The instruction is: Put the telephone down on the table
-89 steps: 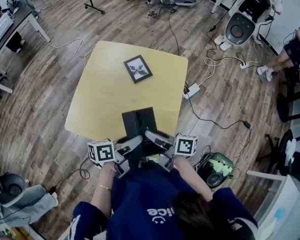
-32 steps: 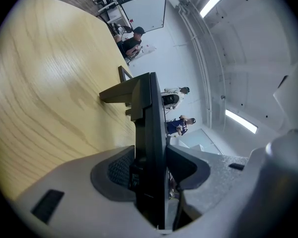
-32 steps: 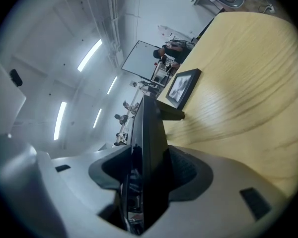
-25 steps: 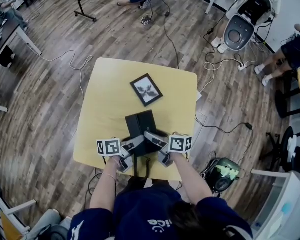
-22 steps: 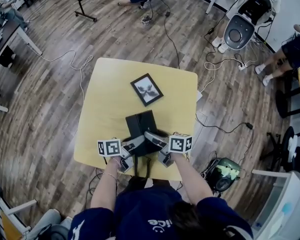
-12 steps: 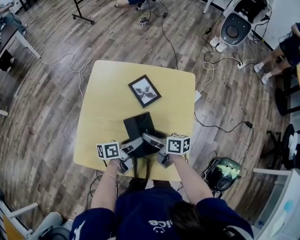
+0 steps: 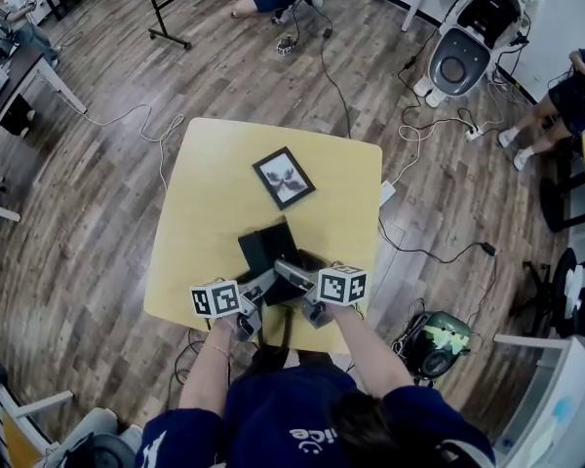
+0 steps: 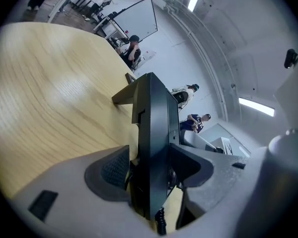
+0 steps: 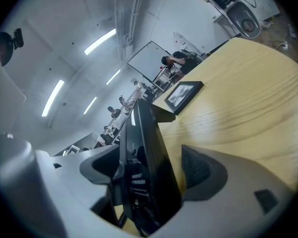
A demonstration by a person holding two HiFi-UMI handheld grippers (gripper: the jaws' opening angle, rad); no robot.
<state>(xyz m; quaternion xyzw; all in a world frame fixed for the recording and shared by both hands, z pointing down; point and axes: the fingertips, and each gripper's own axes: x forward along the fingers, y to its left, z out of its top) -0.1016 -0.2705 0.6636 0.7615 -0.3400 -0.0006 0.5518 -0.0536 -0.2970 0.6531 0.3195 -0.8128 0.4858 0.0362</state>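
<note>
Jaws just eased apart, the left gripper [image 8: 151, 166] and right gripper [image 9: 151, 167] stand released around the black telephone [image 7: 265, 245], now resting between their jaws on the table [image 7: 214, 193]; apparently only withdrawal remains.

Bench [image 7: 205, 222]: straight before me, standing on the wooden floor [image 7: 97, 193].
Telephone [image 7: 265, 247]: on the bench, in its near half, close to my edge, about midway across.
Picture frame [image 7: 284, 176]: flat on the bench, behind the telephone and slightly to its right, apart from it.
Power strip [image 7: 387, 192]: on the floor, just off the bench's right edge.
Cables [image 7: 424, 252]: on the floor to my right and beyond the far edge.
Bag [image 7: 431, 344]: on the floor, near right of me.
Desk [image 7: 29, 61]: far left.
</note>
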